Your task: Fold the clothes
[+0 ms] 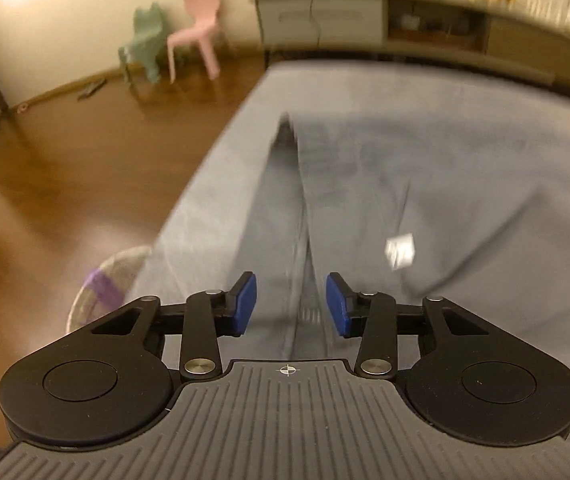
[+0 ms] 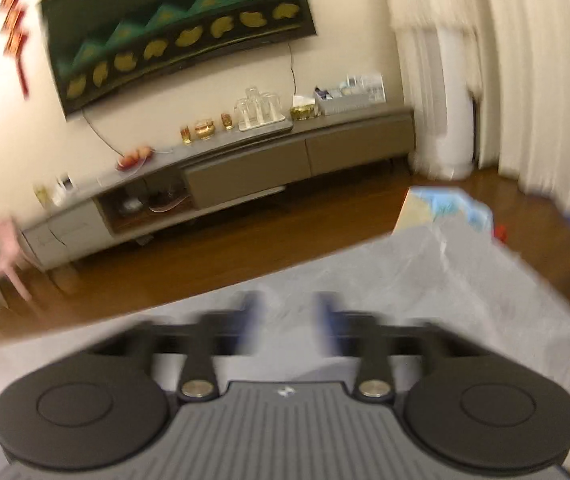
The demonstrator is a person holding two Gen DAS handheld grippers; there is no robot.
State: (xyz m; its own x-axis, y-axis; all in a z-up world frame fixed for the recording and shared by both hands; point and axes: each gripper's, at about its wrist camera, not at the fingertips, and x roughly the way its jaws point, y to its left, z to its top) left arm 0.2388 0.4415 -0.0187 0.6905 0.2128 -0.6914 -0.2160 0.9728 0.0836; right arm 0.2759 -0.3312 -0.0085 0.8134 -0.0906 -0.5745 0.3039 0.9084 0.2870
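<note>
A grey garment (image 1: 349,184) lies spread on the grey-covered surface (image 1: 485,104) in the left wrist view, with a long fold or seam (image 1: 303,240) running toward me and a small white label (image 1: 400,251) on its right part. My left gripper (image 1: 291,304) hovers low over the near end of that fold. Its blue pads (image 1: 245,304) stand apart on either side of the fold and do not press the cloth. In the blurred right wrist view my right gripper (image 2: 287,320) is open over bare grey cover (image 2: 405,280), with nothing between its fingers.
The surface's left edge drops to a wooden floor (image 1: 85,168), where a woven basket (image 1: 103,292) stands close by. A pink chair (image 1: 197,32), a green chair (image 1: 145,40) and a long sideboard (image 2: 245,168) line the walls. Light blue items (image 2: 449,204) lie at the cover's far corner.
</note>
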